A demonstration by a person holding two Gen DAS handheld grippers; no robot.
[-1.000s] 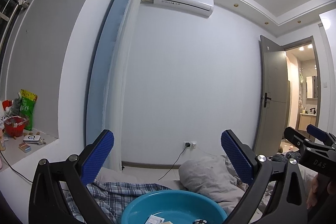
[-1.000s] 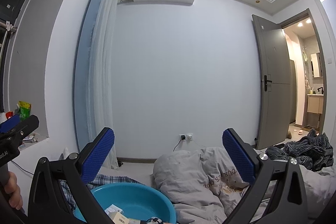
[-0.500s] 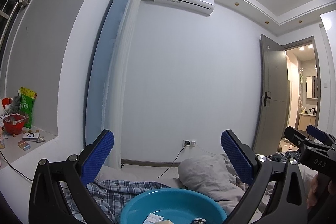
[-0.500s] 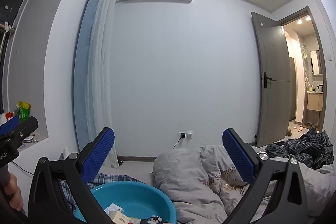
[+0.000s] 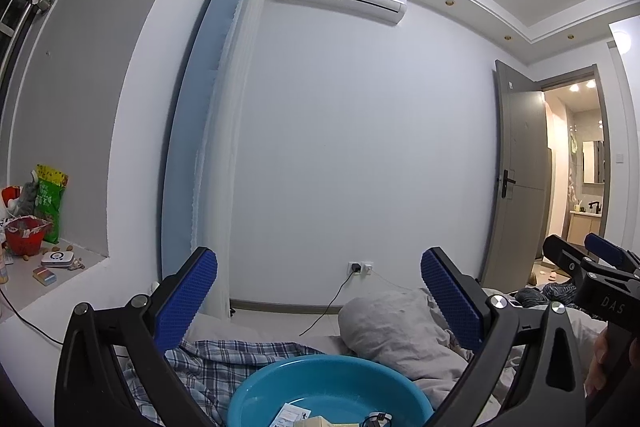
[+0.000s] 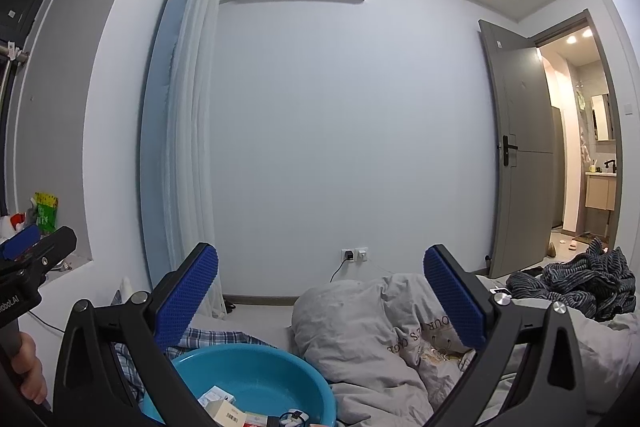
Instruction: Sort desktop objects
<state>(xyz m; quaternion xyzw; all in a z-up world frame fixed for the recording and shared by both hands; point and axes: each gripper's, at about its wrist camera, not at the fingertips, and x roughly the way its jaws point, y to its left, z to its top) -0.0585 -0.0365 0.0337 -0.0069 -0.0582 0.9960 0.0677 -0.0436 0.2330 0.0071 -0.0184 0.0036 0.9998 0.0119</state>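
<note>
Spreading wide on nothing, both my left gripper [image 5: 319,297] and right gripper [image 6: 321,293] are hanging above the blue basin [image 5: 320,379], which is sitting on the bed's plaid sheet [image 5: 224,363], holding small boxes [image 6: 222,401] beside a grey quilt [image 6: 360,339].

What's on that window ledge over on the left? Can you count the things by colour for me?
Counted in the left wrist view:
Green: 1, snack bag
Red: 1, small basket
White: 1, flat round-cornered gadget
Grey and red: 1, small flat box
Total: 4 clearly countable. Some small brown bits also lie on the ledge, too small to count, and more items are cut off at the frame's edge.
</note>
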